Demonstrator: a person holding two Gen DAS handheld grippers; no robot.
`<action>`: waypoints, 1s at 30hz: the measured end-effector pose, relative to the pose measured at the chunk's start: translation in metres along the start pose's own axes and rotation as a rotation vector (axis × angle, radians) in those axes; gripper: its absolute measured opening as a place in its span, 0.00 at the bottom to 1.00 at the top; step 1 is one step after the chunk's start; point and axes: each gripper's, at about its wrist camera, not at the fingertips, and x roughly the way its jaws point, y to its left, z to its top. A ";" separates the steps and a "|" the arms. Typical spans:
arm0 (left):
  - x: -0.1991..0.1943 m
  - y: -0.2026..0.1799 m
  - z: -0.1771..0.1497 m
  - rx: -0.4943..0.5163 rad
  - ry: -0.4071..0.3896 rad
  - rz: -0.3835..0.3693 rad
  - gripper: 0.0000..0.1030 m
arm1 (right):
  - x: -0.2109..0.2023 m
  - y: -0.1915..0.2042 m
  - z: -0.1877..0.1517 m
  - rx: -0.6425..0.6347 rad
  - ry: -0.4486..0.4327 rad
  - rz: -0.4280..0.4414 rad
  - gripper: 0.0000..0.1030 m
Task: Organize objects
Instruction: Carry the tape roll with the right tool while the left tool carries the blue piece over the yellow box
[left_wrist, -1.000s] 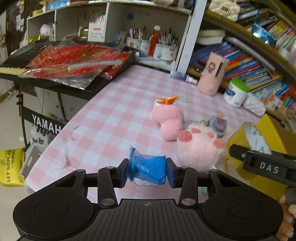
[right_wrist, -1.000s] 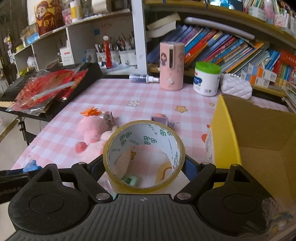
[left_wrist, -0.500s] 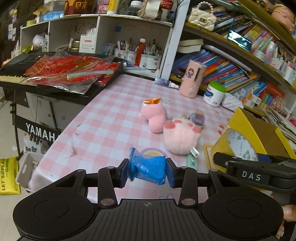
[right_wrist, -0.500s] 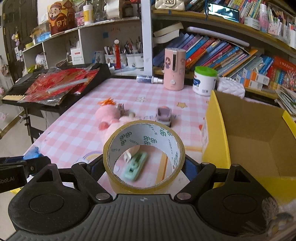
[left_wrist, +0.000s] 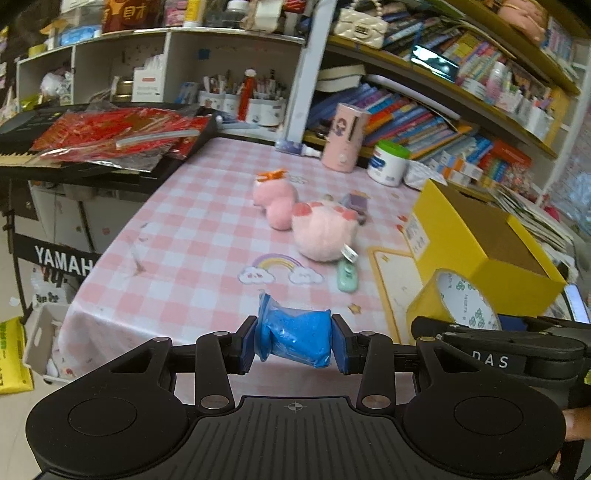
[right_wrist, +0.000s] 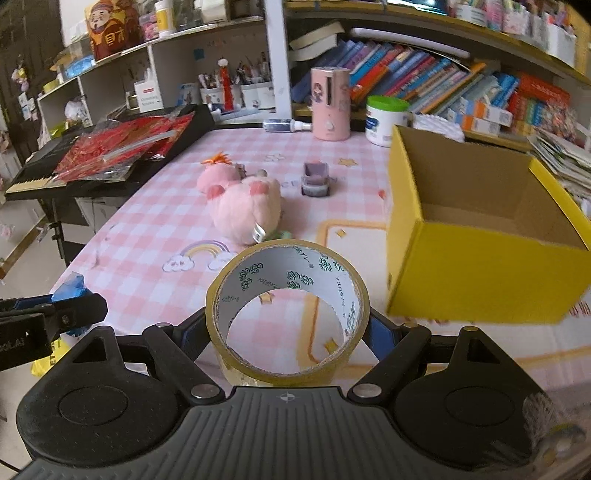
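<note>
Grippers held above the near edge of a table (left_wrist: 192, 236) with a pink checked cloth, each carrying one object. Left gripper (left_wrist: 294, 345): its two blue pads are clamped on a blue bag (left_wrist: 295, 339), which hangs between them clear of the cloth. Right gripper (right_wrist: 287, 325): its fingers press from both sides on a roll of tape (right_wrist: 286, 314), yellowish outside with a printed white core, the hole facing the camera; in the left wrist view the same roll (left_wrist: 456, 301) appears at the right, just in front of a yellow box (left_wrist: 476, 254). That box (right_wrist: 476, 243) stands open-topped at the right of the table, its brown inside showing no contents. Beyond the grippers, near the table's middle, lies a pink plush toy (right_wrist: 243, 205), with a small mint-green object (left_wrist: 347, 277) just beside its near end and a small purple object (right_wrist: 314, 177) a little farther back. Along the far edge stand a pink canister (right_wrist: 330, 103) and a white jar (right_wrist: 386, 120) with a green lid, before shelves of books (right_wrist: 424, 83). A keyboard (left_wrist: 29, 147) covered with red packets sits to the left.
</note>
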 end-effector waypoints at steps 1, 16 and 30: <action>-0.002 -0.002 -0.002 0.005 0.002 -0.006 0.38 | -0.003 -0.001 -0.004 0.007 0.000 -0.006 0.81; -0.016 -0.026 -0.026 0.084 0.038 -0.094 0.37 | -0.038 -0.022 -0.049 0.110 0.020 -0.078 0.81; -0.012 -0.071 -0.031 0.211 0.053 -0.226 0.37 | -0.071 -0.059 -0.077 0.242 0.013 -0.203 0.81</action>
